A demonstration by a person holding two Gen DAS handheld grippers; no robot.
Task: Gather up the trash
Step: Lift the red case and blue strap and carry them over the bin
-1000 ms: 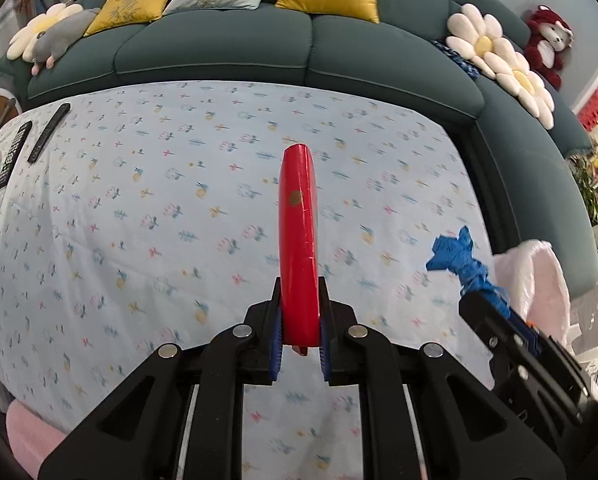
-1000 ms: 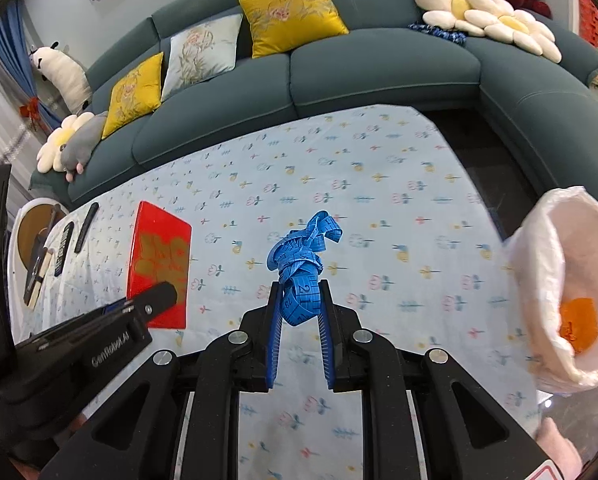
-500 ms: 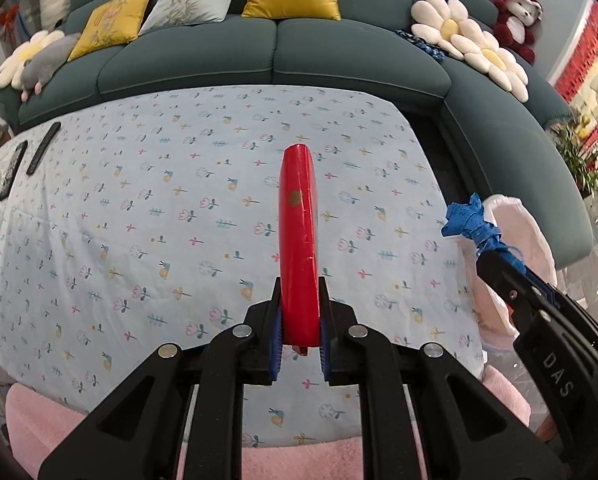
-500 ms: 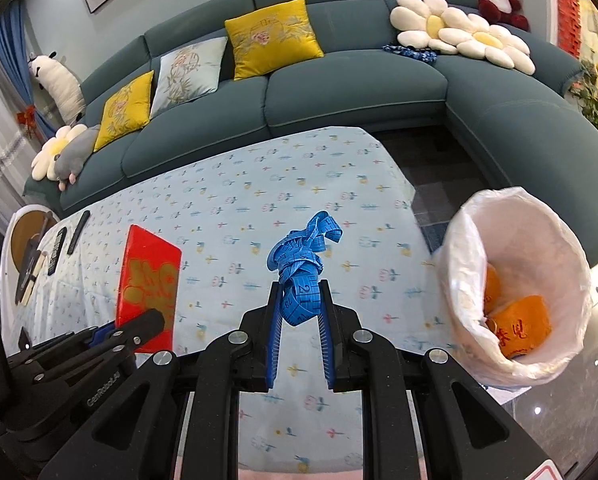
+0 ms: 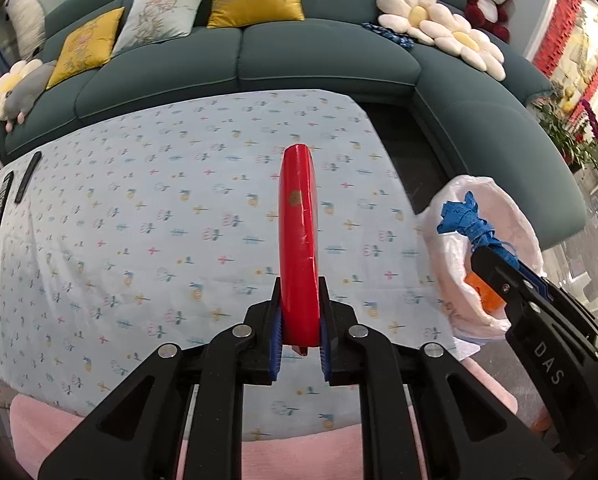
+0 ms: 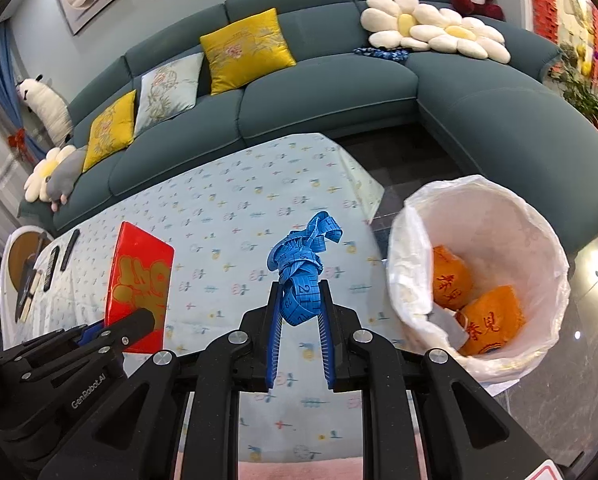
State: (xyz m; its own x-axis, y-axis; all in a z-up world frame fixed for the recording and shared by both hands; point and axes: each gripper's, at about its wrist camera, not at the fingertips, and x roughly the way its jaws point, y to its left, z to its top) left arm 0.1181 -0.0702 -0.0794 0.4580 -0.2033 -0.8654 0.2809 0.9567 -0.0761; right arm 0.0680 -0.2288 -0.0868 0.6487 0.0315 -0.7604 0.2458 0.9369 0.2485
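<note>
So the table point(image 5: 147, 216) is a low one with a pale blue cloth over it, printed all over with tiny flowers and fruit. The cloth hangs over the right-hand end, you can see the corner drape in the right wrist view. Only stuff actually lying on the table: two dark remote controls point(image 5: 15, 188) side by side near the far left edge, and that's about it. At the near edge there's something pink and fluffy point(image 5: 299, 456), can't tell what. Off the right end the floor point(image 6: 595, 320) is dark glossy stone, and a trash bin point(image 6: 539, 236) with a white bag liner stands on it, near the table corner.
</note>
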